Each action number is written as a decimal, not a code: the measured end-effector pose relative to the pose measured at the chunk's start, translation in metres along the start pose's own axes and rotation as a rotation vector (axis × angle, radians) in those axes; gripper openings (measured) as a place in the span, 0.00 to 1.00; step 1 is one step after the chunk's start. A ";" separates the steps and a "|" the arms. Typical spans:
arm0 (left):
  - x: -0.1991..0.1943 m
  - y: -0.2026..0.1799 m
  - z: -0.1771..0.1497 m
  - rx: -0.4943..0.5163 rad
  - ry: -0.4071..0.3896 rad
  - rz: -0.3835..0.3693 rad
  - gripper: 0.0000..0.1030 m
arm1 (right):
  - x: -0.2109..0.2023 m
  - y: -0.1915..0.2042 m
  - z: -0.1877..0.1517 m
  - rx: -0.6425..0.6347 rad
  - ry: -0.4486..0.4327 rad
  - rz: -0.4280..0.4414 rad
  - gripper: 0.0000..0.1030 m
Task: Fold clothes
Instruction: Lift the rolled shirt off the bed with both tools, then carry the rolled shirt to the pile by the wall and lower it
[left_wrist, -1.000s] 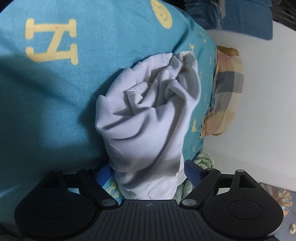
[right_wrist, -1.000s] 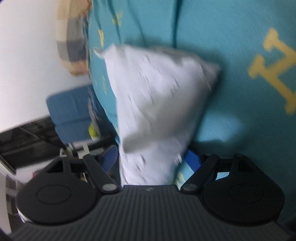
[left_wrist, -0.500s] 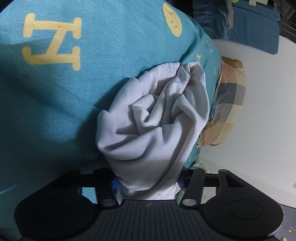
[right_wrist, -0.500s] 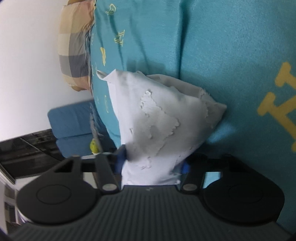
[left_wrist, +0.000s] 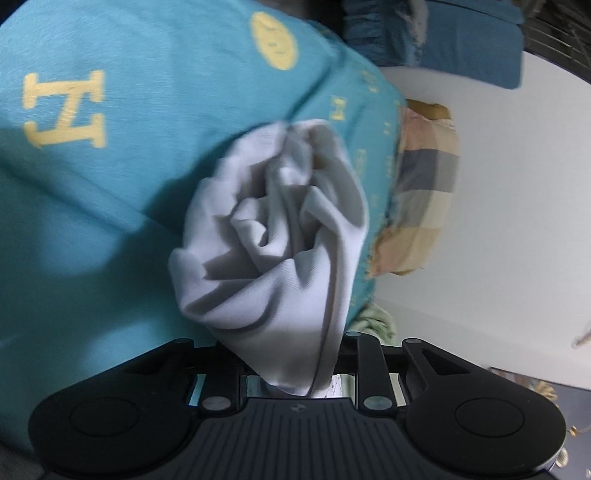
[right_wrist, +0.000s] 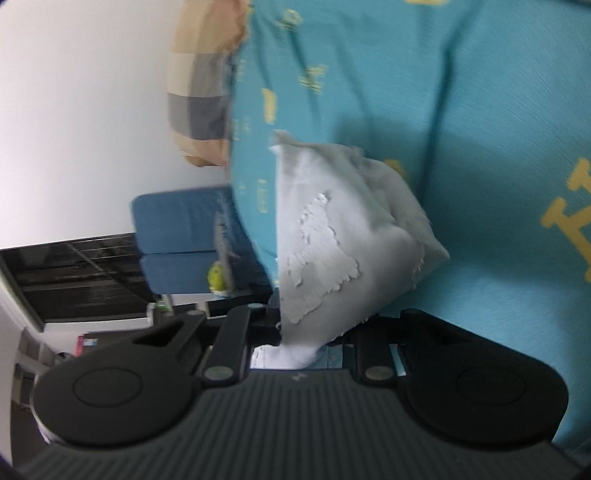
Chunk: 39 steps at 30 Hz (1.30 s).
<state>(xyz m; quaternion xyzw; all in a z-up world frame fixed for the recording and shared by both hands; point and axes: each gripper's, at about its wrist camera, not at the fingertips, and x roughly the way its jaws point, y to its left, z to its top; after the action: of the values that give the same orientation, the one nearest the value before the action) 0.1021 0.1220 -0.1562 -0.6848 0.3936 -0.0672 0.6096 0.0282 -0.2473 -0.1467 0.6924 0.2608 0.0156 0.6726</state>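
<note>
Evidently, the white garment (left_wrist: 280, 236) is held bunched above the teal bed cover (left_wrist: 92, 221), clamped by the left tool (left_wrist: 291, 373) and right tool (right_wrist: 301, 347); no neat fold is shown.

Teal bedsheet (left_wrist: 110, 221) w/ yellow letters, plaid pillow (left_wrist: 421, 206), blue sofa (right_wrist: 177, 229)

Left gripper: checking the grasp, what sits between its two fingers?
In the left wrist view, bunched white garment fills the gap in the left gripper.
</note>
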 end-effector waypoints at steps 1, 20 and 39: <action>-0.002 -0.008 -0.004 0.010 0.001 -0.003 0.25 | -0.005 0.008 0.000 -0.012 -0.007 0.013 0.21; 0.035 -0.207 -0.176 0.280 0.189 -0.149 0.25 | -0.172 0.152 0.091 -0.184 -0.206 0.234 0.21; 0.262 -0.218 -0.475 0.427 0.718 -0.165 0.25 | -0.425 0.129 0.247 -0.323 -0.694 0.132 0.21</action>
<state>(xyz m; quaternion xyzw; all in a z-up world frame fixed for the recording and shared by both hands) 0.1089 -0.4233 0.0536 -0.5057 0.5020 -0.4299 0.5545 -0.2032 -0.6327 0.0908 0.5568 -0.0332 -0.1356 0.8188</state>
